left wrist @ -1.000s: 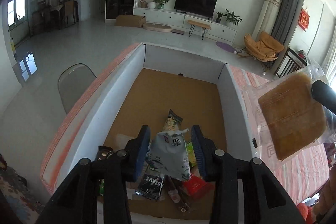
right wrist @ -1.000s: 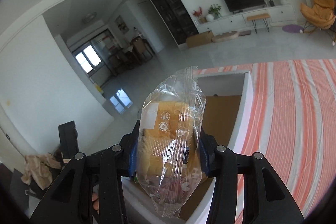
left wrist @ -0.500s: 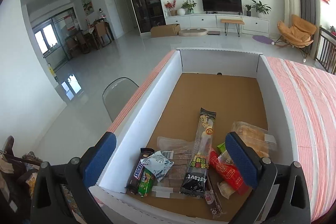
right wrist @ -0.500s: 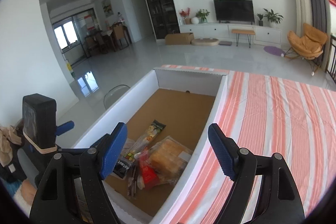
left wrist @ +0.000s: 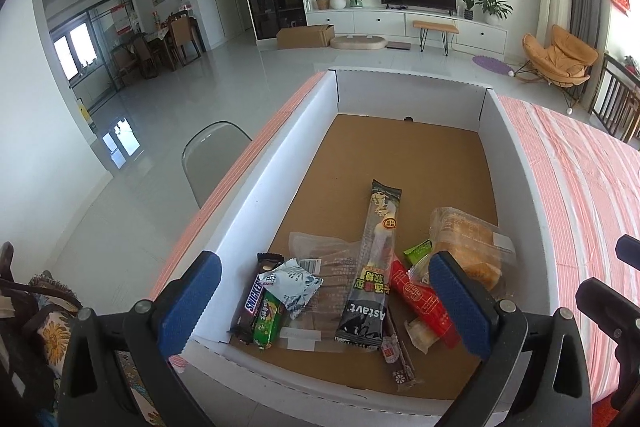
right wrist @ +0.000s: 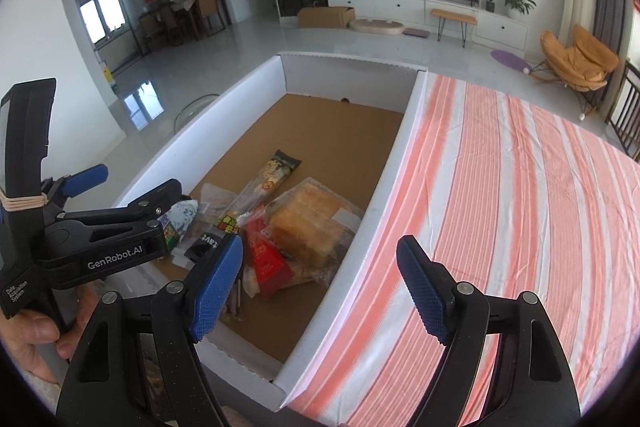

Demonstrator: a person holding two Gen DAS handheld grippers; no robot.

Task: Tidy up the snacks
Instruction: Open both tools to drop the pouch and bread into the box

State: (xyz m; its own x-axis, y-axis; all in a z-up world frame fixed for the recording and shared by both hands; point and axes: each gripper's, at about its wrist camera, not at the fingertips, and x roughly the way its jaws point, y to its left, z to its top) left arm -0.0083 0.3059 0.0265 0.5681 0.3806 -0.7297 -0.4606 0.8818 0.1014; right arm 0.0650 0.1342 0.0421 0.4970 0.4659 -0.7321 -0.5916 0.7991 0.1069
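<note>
Both snacks dropped in the box now.
The left gripper (left wrist: 324,303) and right gripper (right wrist: 320,283) are hanging wide open, holding nothing; the bread pack (left wrist: 468,247) and blue-white packet (left wrist: 294,281) are lying in the box (left wrist: 276,179), lower middle.

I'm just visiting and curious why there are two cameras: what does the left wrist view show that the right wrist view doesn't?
Only the left wrist view shows the Snickers bar and green candy pack clearly. Only the right wrist view shows the left gripper from the side and the hand holding it, plus far more of the striped tablecloth. Both show the white box and the long black snack stick and bagged bread inside it.
</note>
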